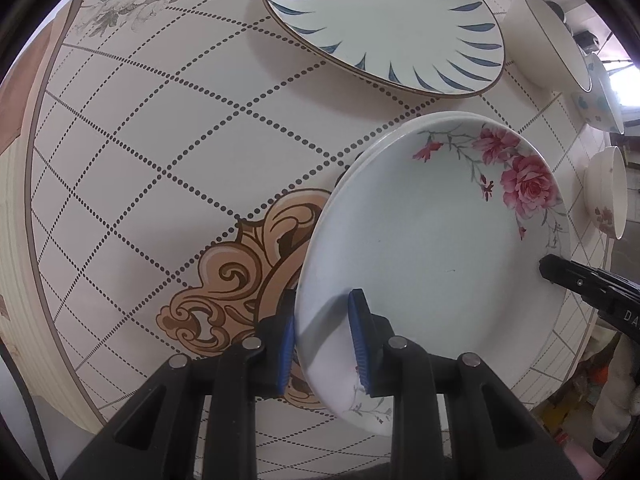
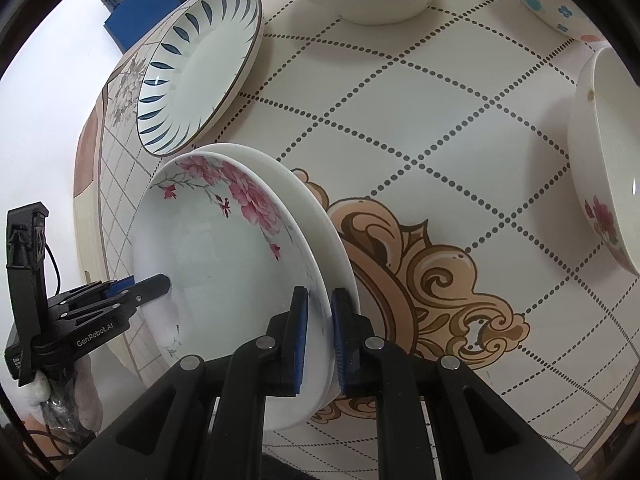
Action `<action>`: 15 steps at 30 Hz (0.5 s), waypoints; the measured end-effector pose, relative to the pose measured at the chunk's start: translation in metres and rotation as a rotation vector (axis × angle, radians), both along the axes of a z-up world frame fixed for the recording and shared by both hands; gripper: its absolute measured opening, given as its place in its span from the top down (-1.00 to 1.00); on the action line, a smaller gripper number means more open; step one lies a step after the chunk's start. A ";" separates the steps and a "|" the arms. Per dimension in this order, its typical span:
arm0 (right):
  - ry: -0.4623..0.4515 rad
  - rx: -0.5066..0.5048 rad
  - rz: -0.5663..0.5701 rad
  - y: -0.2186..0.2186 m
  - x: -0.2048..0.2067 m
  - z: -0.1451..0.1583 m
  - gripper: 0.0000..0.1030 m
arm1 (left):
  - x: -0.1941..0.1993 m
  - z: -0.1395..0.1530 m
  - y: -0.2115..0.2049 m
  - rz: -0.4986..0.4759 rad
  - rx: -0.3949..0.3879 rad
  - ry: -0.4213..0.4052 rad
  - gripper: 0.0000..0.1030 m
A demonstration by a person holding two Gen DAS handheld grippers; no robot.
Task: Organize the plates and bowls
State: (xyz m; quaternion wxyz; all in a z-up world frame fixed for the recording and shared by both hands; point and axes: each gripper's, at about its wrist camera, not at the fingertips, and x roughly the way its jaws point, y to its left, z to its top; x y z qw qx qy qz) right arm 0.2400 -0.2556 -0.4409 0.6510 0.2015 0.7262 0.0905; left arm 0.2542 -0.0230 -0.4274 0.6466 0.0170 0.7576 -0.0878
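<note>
Both grippers clamp the rose plate (image 1: 432, 248) at opposite rims: the left gripper (image 1: 326, 344) on one edge, the right gripper (image 2: 320, 336) on the other. It sits on a second white plate (image 2: 316, 216) over the table (image 1: 160, 160), near the blue plate (image 1: 384, 20).

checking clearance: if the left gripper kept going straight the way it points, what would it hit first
Probably the patterned tabletop. The left gripper points steeply down, shut on the rim of the rose plate, with a second plate beneath; depth is unclear.
</note>
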 end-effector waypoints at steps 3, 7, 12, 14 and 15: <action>0.012 0.006 -0.012 -0.001 0.000 0.000 0.73 | 0.000 -0.004 0.001 0.010 -0.003 0.012 0.55; 0.045 0.030 -0.032 -0.003 0.006 -0.003 0.59 | 0.013 -0.013 0.012 0.069 -0.037 0.055 0.54; 0.046 0.141 -0.015 0.009 0.012 -0.001 -0.47 | 0.016 -0.019 0.029 0.134 -0.080 0.090 0.54; 0.047 0.118 -0.001 0.014 0.013 0.001 -0.53 | 0.015 -0.018 0.034 0.135 -0.083 0.083 0.54; 0.048 0.111 0.003 0.016 0.014 0.001 -0.53 | 0.013 -0.017 0.034 0.134 -0.082 0.079 0.54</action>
